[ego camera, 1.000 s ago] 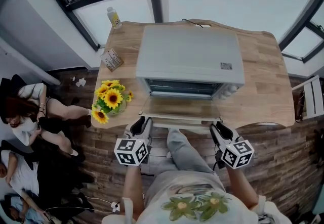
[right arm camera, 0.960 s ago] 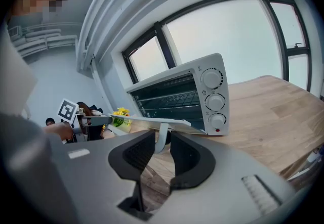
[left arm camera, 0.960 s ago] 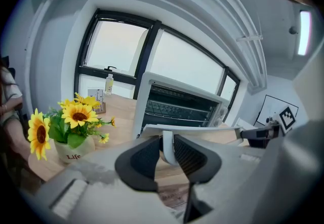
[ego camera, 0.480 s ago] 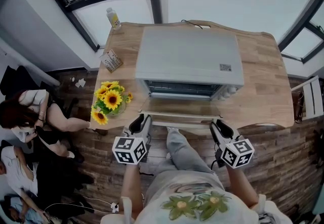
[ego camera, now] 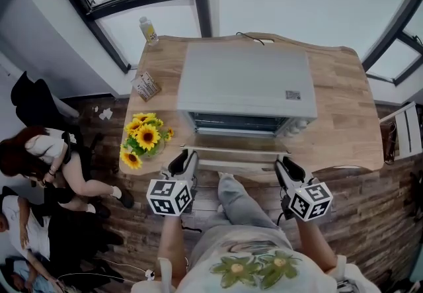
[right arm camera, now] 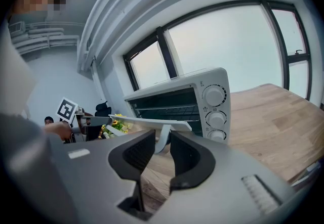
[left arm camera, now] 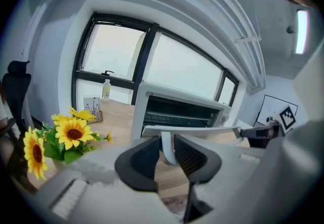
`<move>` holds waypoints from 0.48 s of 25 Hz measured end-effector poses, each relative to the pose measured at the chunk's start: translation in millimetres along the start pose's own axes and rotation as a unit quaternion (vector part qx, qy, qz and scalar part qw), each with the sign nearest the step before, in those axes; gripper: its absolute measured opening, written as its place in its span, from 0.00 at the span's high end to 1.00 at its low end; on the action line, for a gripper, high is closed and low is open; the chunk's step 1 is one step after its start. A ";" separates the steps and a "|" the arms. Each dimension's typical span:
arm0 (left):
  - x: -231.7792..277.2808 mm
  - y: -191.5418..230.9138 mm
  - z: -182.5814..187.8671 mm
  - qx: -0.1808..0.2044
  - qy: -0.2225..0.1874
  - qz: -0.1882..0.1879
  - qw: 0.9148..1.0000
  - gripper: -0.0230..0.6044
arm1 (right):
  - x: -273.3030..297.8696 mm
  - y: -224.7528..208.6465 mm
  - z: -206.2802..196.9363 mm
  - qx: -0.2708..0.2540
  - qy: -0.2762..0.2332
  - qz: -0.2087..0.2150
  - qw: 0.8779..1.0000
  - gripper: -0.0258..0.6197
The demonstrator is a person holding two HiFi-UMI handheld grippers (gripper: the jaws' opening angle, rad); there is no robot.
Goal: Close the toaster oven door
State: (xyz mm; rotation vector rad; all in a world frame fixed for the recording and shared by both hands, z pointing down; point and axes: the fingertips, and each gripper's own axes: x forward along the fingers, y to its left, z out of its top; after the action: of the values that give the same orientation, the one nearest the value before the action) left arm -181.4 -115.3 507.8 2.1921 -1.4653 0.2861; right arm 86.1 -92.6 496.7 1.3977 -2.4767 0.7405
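At the table (ego camera: 344, 106) edge, our left gripper (ego camera: 187, 161) and right gripper (ego camera: 284, 167) clamp the handle (ego camera: 234, 151) ends to raise the door (ego camera: 234, 140) evenly.

The boxy white metal toaster oven (ego camera: 246, 80) stands upright. Its flat glass door (ego camera: 234, 141) lies open, roughly level, toward six o'clock, white bar handle (ego camera: 236, 163) foremost.
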 end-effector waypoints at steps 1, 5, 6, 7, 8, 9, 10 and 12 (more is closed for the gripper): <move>-0.1 0.1 1.1 -0.001 -0.001 0.001 1.000 0.80 | 0.1 0.2 1.0 0.000 -0.001 0.000 1.000 0.81; 0.6 0.1 6.4 -0.005 -0.008 0.005 1.000 0.80 | 0.6 -0.3 6.3 0.003 -0.005 0.000 1.000 0.81; 0.9 0.2 7.5 -0.006 -0.009 0.005 1.000 0.80 | 0.8 -0.5 7.5 0.005 -0.006 0.001 1.000 0.81; 1.2 0.2 8.3 -0.007 -0.010 0.006 1.000 0.80 | 1.0 -0.8 8.5 0.008 -0.007 0.001 1.000 0.81; 1.6 0.3 9.0 -0.008 -0.010 0.006 1.000 0.80 | 1.2 -1.1 9.3 0.011 -0.009 0.003 1.000 0.81; 2.1 0.5 9.6 -0.010 -0.010 0.007 1.000 0.80 | 1.6 -1.3 10.0 0.013 -0.010 0.004 1.000 0.81; 2.7 0.8 10.2 -0.011 -0.010 0.008 1.000 0.80 | 2.1 -1.6 10.6 0.014 -0.010 0.004 1.000 0.81; 3.7 1.3 11.3 -0.013 -0.010 0.009 1.000 0.80 | 3.2 -2.1 11.7 0.016 -0.010 0.005 1.000 0.81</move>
State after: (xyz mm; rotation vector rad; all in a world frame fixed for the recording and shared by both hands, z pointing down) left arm -182.2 -124.4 500.1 2.1680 -1.4927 0.2499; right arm 86.9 -102.0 488.7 1.4120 -2.5000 0.7763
